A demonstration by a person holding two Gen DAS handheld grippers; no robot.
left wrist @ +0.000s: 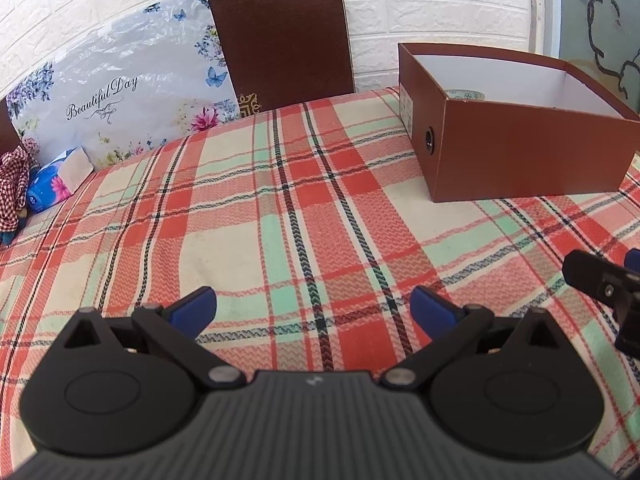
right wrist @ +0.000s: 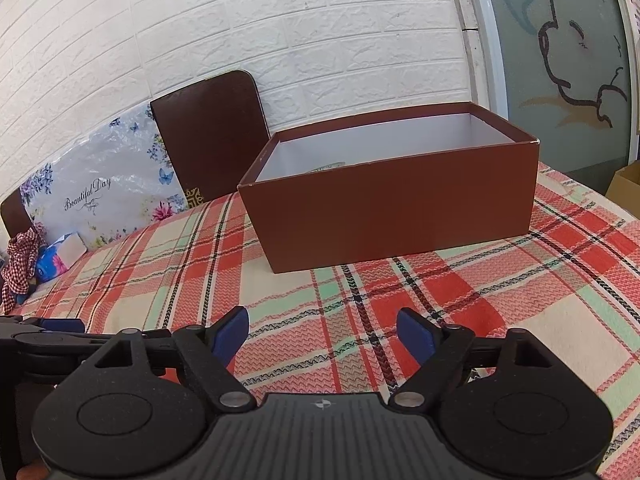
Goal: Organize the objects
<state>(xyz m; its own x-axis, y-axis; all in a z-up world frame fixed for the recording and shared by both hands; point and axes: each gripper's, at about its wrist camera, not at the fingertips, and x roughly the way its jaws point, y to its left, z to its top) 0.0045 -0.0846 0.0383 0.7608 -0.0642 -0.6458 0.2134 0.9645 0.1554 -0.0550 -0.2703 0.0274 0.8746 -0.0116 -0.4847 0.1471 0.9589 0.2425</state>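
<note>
An open brown cardboard box (left wrist: 520, 152) with a white inside stands on the plaid tablecloth (left wrist: 280, 208) at the right; it also shows in the right wrist view (right wrist: 400, 208). A patterned round object (left wrist: 464, 94) lies inside it, mostly hidden by the wall, with only a sliver showing in the right wrist view (right wrist: 326, 168). My left gripper (left wrist: 314, 306) is open and empty above the cloth, left of the box. My right gripper (right wrist: 322, 332) is open and empty in front of the box. Its edge shows at the right of the left wrist view (left wrist: 600, 280).
A dark brown chair back (left wrist: 280, 40) and a floral "Beautiful Day" bag (left wrist: 120, 96) stand behind the table against a white brick wall. A blue tissue pack (left wrist: 56, 184) and a red checked cloth (left wrist: 14, 184) lie at the far left edge.
</note>
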